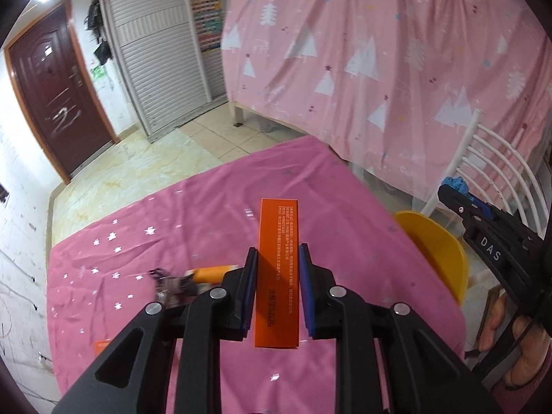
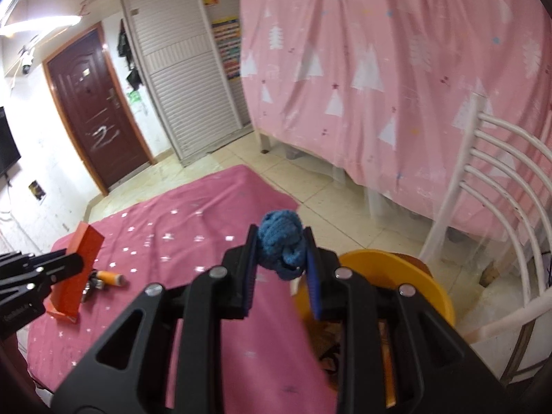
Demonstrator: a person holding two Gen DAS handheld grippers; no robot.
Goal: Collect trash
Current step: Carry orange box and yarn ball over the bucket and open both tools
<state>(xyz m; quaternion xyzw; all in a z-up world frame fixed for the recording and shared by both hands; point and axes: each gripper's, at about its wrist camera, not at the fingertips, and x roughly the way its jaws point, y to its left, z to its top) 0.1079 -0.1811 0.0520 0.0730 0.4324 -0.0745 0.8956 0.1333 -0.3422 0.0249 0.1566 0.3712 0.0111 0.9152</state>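
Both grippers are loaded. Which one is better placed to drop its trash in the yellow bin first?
Right. The right gripper holds the blue knit ball beside the yellow bin; the left gripper holds the orange box over the pink tablecloth.

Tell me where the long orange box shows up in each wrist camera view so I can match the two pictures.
Left wrist view: the orange box stands centre frame, between the left gripper's fingers, above the pink tablecloth.
Right wrist view: the same box is at the far left, held in the left gripper.
Shared landmark: the yellow bin beside the table, at the right in both views.
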